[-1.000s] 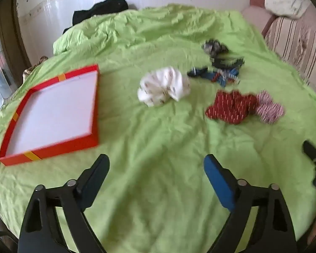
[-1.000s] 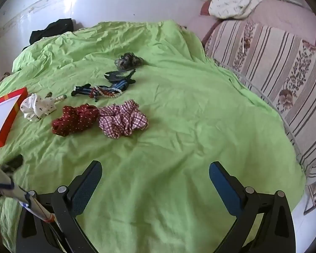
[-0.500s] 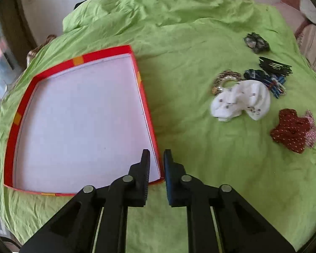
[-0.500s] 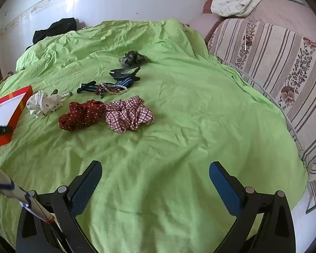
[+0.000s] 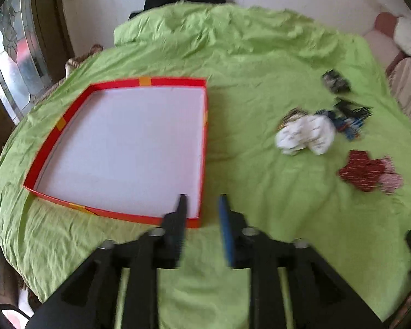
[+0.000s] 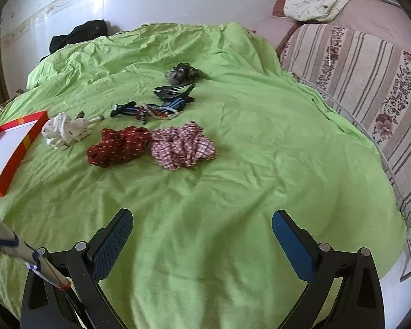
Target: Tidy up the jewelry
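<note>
The left claw (image 5: 202, 205) hangs over the near right corner of the red tray (image 5: 68, 112) on the green sheet (image 5: 260, 63), its jaws a narrow gap apart and opening with nothing between them. The jewelry and hair things lie well off to its right: a white scrunchie (image 5: 305, 135), beads (image 6: 156, 111), a red scrunchie (image 6: 117, 145) touching a checked one (image 6: 182, 145). The right claw (image 6: 201, 235) gapes wide and empty, nearer than the pile.
</note>
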The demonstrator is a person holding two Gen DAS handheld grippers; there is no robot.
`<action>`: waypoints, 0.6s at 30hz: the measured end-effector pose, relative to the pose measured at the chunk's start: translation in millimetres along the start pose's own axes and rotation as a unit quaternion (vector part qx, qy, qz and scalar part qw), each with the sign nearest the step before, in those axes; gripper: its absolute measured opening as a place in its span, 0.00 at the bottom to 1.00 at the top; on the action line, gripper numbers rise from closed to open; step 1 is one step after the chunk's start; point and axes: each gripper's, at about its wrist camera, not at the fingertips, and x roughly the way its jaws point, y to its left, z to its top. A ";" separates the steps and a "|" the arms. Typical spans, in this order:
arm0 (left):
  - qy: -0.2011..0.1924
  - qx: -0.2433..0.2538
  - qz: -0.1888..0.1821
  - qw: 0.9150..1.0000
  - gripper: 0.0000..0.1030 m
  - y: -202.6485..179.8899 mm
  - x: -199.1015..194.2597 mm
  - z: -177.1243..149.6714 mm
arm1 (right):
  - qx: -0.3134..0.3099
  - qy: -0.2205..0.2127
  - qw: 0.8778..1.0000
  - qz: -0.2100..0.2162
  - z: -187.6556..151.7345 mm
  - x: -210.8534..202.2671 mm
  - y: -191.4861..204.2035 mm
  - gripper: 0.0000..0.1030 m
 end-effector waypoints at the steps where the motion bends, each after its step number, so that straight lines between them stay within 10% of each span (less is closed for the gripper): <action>1: -0.009 0.001 -0.001 1.000 0.51 -3.1 -7.8 -2.7 | -0.002 0.001 1.000 0.003 0.0 -1.1 2.1 1.00; 18: -0.054 0.052 -0.067 0.995 0.90 -51.5 -71.3 -42.4 | -0.001 0.004 0.999 -0.039 1.9 -23.2 13.5 1.00</action>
